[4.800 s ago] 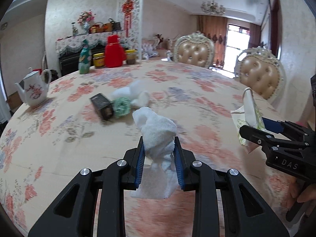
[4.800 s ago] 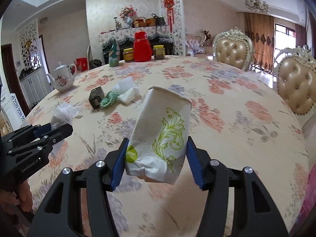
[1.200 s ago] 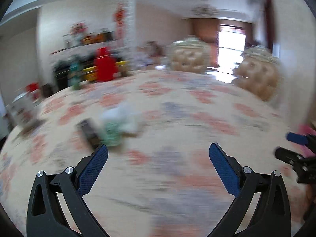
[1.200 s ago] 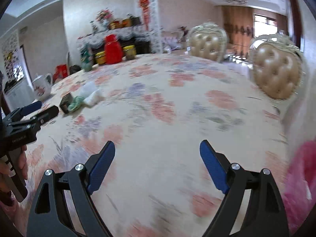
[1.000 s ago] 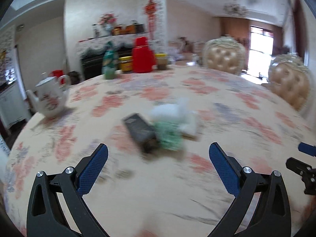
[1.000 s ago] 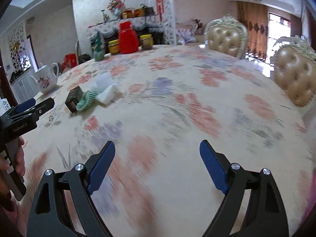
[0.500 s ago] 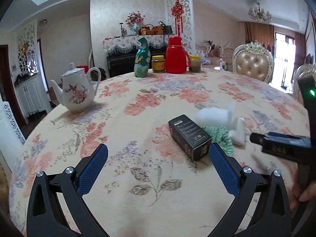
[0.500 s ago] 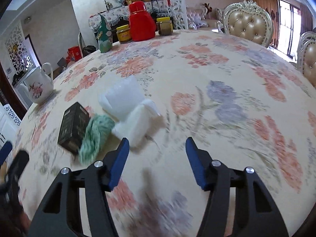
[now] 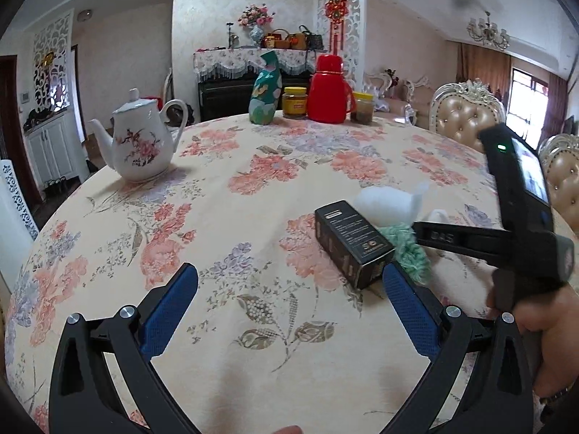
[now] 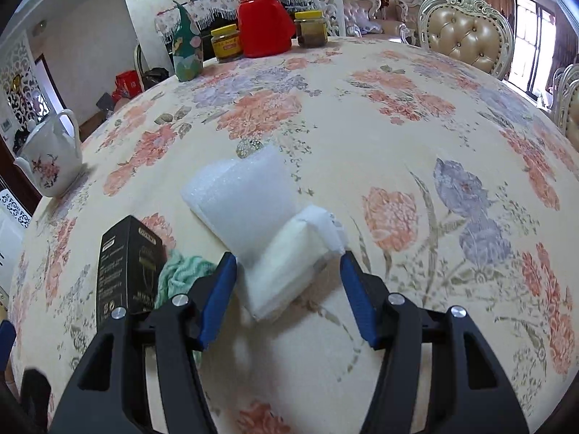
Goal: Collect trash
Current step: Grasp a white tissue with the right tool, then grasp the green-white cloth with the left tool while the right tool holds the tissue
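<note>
Trash cluster mid-bench [image 10: 398, 115]: white tissue wad [image 10: 289, 264], foam sheet [image 10: 242, 195] at its 11 o'clock, green rag [image 10: 181, 271] and black box [image 10: 126, 264] at 9. Right gripper [image 10: 287, 293] fingers just narrowed, straddling wad, no clamp visible. Left gripper [image 9: 289, 311] fingers wide apart, empty.

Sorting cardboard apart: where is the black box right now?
In the left wrist view the black box lies on the table right of centre, against the green cloth, just beyond the left gripper.

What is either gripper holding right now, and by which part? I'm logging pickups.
Nothing is held. The left gripper is open and empty. The right gripper straddles the folded white packet, pads not pressing it.
</note>
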Motion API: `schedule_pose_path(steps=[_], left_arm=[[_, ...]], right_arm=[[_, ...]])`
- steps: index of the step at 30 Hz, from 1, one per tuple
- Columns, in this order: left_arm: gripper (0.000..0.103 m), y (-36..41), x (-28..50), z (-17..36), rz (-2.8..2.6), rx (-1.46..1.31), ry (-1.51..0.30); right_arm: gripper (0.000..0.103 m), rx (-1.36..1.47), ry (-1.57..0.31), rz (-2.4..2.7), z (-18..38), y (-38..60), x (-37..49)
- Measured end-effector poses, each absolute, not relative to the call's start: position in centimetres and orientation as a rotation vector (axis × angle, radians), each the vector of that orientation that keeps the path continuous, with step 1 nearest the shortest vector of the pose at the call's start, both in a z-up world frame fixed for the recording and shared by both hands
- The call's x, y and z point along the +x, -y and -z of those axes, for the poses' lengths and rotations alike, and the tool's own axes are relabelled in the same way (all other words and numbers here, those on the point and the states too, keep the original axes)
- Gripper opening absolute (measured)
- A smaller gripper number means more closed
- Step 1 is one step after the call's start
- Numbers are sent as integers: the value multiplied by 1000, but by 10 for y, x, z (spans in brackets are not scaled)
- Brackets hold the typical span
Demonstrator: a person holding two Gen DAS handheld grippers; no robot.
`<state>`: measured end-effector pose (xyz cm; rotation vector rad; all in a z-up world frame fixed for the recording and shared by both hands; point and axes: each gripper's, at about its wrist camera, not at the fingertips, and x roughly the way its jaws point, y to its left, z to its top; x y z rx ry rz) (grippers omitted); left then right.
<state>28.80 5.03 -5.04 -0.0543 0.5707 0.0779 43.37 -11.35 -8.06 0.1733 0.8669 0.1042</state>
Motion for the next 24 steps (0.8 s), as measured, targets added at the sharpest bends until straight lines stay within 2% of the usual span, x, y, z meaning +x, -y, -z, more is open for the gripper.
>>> schedule_pose_path(steps=[7,10,11,14,24], left_arm=[[96,-47,286,49,-41,-64,-564],[96,-47,286,49,-40,-67,-562],[96,-47,286,49,-38,-69,-562],[96,-45,285,50,-27,-62,-564],[95,-31,285,54,70,-54,-592]], right_arm=[[59,185,-884,-107,81,111,441],[47,139,-869,-121,79,106,437],[37,132,-865,-126,78,106,435],[21,140,-839,-151,70,113,423],[14,127,-797,-199,62,172,340]])
